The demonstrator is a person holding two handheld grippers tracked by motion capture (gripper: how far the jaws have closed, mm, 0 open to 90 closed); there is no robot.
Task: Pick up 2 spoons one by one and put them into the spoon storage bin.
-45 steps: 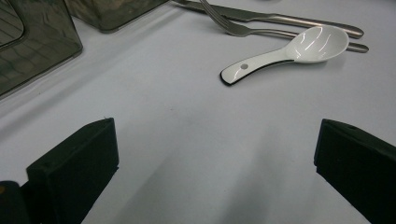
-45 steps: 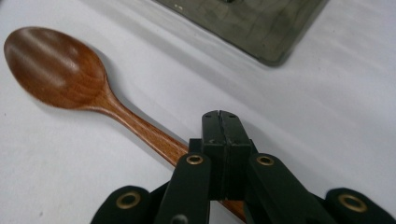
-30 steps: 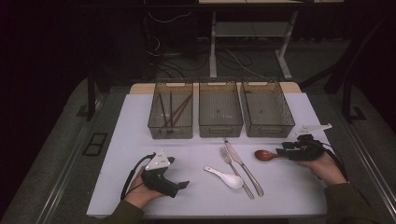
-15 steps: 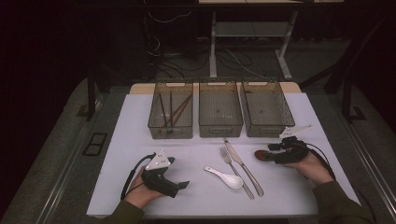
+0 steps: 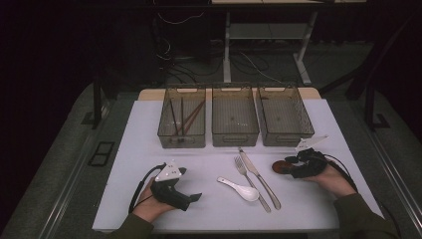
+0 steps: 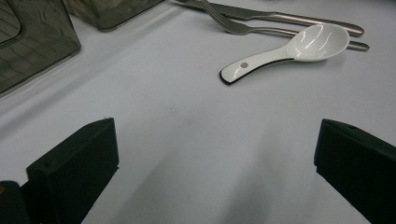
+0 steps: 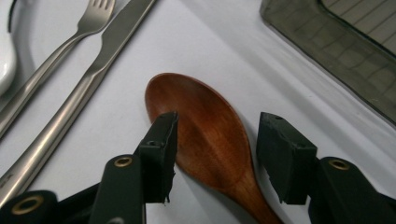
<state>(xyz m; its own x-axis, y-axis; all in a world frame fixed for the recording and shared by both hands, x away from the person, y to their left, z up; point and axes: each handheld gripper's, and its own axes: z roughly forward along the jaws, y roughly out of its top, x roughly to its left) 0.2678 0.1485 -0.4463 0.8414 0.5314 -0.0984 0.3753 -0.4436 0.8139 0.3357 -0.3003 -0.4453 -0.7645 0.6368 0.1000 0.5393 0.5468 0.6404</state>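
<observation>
Wooden spoon (image 7: 210, 135) on white tabletop (image 5: 298, 209)

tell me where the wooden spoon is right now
In the high view the wooden spoon lies on the table's right side, just right of the knife and in front of the right-hand bin, with the open right gripper straddling it.

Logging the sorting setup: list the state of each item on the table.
Left hand-held gripper: open, holding nothing.
Right hand-held gripper: open, straddling the wooden spoon.
Wooden spoon: flat on table.
White spoon: on table.
Left bin: holds chopsticks.
</observation>
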